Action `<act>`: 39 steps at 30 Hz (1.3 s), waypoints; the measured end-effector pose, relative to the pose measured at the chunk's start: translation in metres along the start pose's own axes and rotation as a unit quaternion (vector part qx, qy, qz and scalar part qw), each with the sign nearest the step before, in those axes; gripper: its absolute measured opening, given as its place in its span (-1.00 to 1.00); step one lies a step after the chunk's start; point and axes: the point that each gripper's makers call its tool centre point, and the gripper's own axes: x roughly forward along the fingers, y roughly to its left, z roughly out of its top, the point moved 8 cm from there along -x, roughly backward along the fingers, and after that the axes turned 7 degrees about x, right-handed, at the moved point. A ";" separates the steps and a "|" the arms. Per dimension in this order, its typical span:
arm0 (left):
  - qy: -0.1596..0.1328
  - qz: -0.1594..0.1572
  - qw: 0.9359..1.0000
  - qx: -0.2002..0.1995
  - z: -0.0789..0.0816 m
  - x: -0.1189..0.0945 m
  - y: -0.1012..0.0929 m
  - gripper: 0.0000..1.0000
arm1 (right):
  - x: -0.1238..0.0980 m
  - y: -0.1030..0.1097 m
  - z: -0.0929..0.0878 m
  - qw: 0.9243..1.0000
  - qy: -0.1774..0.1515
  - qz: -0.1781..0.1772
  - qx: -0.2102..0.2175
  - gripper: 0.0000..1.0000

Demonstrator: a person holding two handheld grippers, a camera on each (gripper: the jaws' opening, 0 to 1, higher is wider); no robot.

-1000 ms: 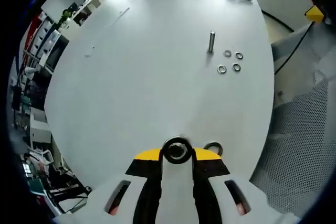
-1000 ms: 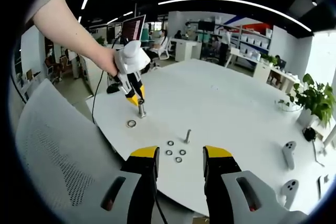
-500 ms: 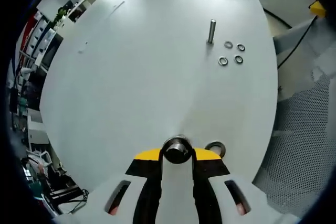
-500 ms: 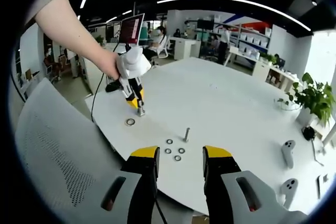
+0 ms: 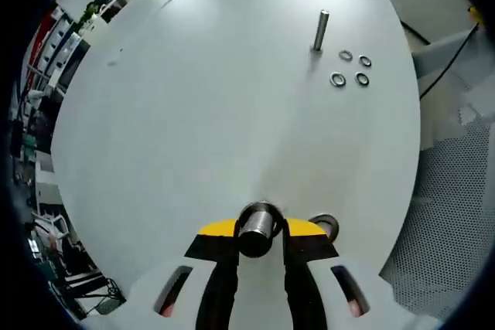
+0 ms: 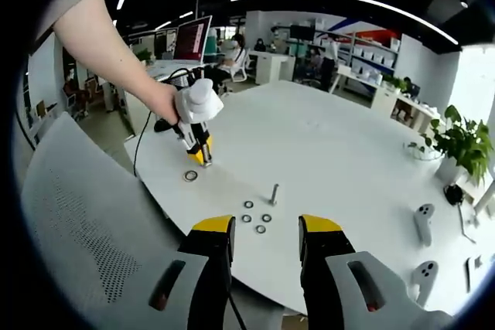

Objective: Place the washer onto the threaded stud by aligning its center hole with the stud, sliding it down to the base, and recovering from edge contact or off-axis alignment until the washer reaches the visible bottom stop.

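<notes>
Left gripper view: the left gripper (image 5: 261, 231), white-bodied with yellow-and-black tips, is clamped on a threaded stud (image 5: 258, 226), a short steel cylinder seen nearly end-on, its ridged thread visible along the side. The stud's base is hidden by the jaws, so contact with the table (image 5: 193, 113) cannot be judged here. Just right of the yellow tip lies a large washer (image 5: 323, 226), a dark flat metal ring resting flat on the smooth, matte white tabletop; part of its rim is cut off behind the jaw. Far across the table a second stud (image 5: 319, 30) stands upright, and near its foot lie three small washers (image 5: 351, 67), bright rings set close together but apart from one another.

Right gripper view: the right gripper (image 6: 265, 241) hangs over the near table edge with its jaws apart and nothing between them. Beyond it, a person's hand (image 6: 163, 103) holds the left gripper tip-down at the tabletop; the stud in its jaws is too small to make out. The large washer lies flat just beside that tip. Four small rings appear near the upright stud in this view. A grey perforated chair back (image 6: 85, 214) curves along the left.
</notes>
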 end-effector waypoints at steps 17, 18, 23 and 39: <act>-0.007 -0.012 1.000 -0.025 -0.006 0.004 0.001 -0.58 | 0.000 0.000 -0.001 1.000 0.004 0.002 -0.001 -0.30; -0.006 -0.012 0.999 -0.030 -0.006 0.004 0.001 -0.58 | 0.000 0.000 -0.001 1.000 0.004 0.002 -0.001 -0.30; -0.019 -0.013 0.997 -0.075 -0.007 0.000 0.001 -0.54 | 0.000 0.000 0.000 1.000 0.000 0.002 0.001 -0.30; -0.041 -0.002 0.987 -0.154 -0.023 -0.015 -0.017 -0.45 | 0.000 0.004 0.002 1.000 -0.006 0.015 -0.001 -0.31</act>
